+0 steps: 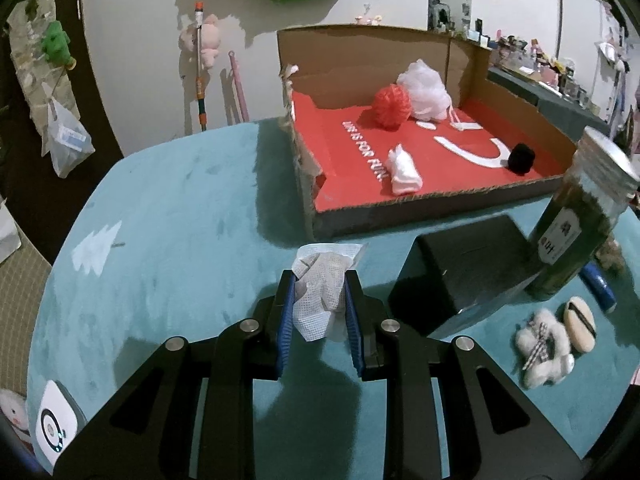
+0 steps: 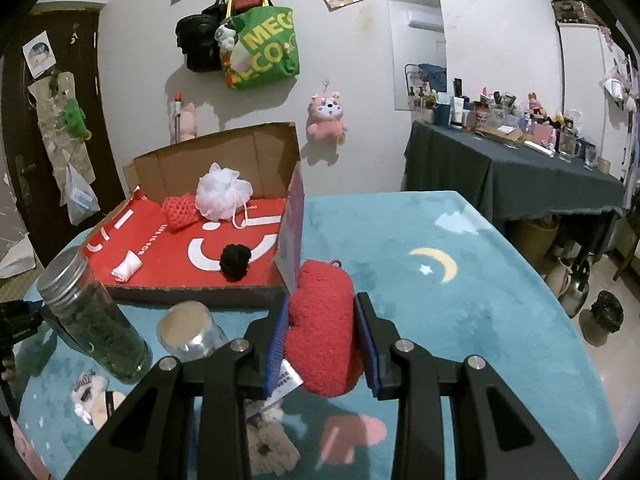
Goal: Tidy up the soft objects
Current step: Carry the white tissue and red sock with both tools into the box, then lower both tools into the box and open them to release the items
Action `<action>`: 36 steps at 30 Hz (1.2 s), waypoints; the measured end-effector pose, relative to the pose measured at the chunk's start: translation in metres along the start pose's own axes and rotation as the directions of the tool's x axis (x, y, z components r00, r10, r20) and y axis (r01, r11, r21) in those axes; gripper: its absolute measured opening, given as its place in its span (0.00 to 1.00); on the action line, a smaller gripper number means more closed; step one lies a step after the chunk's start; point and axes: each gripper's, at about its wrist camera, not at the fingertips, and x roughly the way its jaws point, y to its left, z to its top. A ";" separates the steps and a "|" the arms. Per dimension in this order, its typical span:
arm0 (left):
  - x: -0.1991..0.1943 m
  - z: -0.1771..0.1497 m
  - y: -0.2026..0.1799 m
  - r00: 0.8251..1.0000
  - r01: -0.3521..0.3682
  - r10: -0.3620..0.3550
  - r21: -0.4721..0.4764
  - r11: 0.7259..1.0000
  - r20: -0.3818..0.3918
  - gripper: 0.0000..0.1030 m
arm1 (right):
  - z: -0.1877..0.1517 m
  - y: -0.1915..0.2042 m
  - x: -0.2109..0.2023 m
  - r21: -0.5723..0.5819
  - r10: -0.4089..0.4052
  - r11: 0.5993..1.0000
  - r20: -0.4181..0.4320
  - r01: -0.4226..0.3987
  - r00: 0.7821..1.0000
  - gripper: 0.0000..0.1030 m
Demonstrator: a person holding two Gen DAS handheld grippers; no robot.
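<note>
My left gripper [image 1: 320, 280] is shut on a crumpled white mesh cloth [image 1: 320, 292], held above the teal table in front of the cardboard box [image 1: 400, 204]. My right gripper [image 2: 323, 300] is shut on a red fuzzy plush [image 2: 320, 332] with a white tag, held near the box's [image 2: 200, 290] right front corner. On the box's red floor lie a white bath pouf [image 1: 426, 90], a red mesh ball [image 1: 392, 106], a rolled white cloth [image 1: 404, 170] and a black pompom [image 1: 522, 158]; they show in the right wrist view too.
A jar of green leaves [image 1: 576, 224] and a black block [image 1: 460, 268] stand right of the left gripper. A fluffy white toy [image 1: 540, 348] and a beige piece [image 1: 580, 324] lie on the table. A silver can [image 2: 188, 330] stands by the jar [image 2: 92, 316]. A cluttered dark table [image 2: 520, 172] is far right.
</note>
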 end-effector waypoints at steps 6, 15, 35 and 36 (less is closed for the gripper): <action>-0.008 0.014 -0.004 0.999 0.039 -0.039 0.015 0.999 0.028 0.21 | 0.018 0.015 0.003 -0.049 0.013 0.999 0.041 -0.011 0.999 0.34; -0.018 0.044 -0.010 0.995 0.060 -0.064 0.049 0.997 0.080 0.21 | 0.045 0.045 0.011 -0.144 0.049 0.989 0.083 -0.037 0.995 0.34; 0.044 0.134 -0.090 0.974 0.226 -0.214 0.222 0.948 -0.079 0.21 | 0.103 0.127 0.115 -0.379 0.150 0.900 -0.189 -0.213 0.970 0.34; 0.051 0.139 -0.094 0.974 0.224 -0.207 0.231 0.947 -0.096 0.21 | 0.106 0.129 0.124 -0.380 0.147 0.898 -0.213 -0.220 0.966 0.34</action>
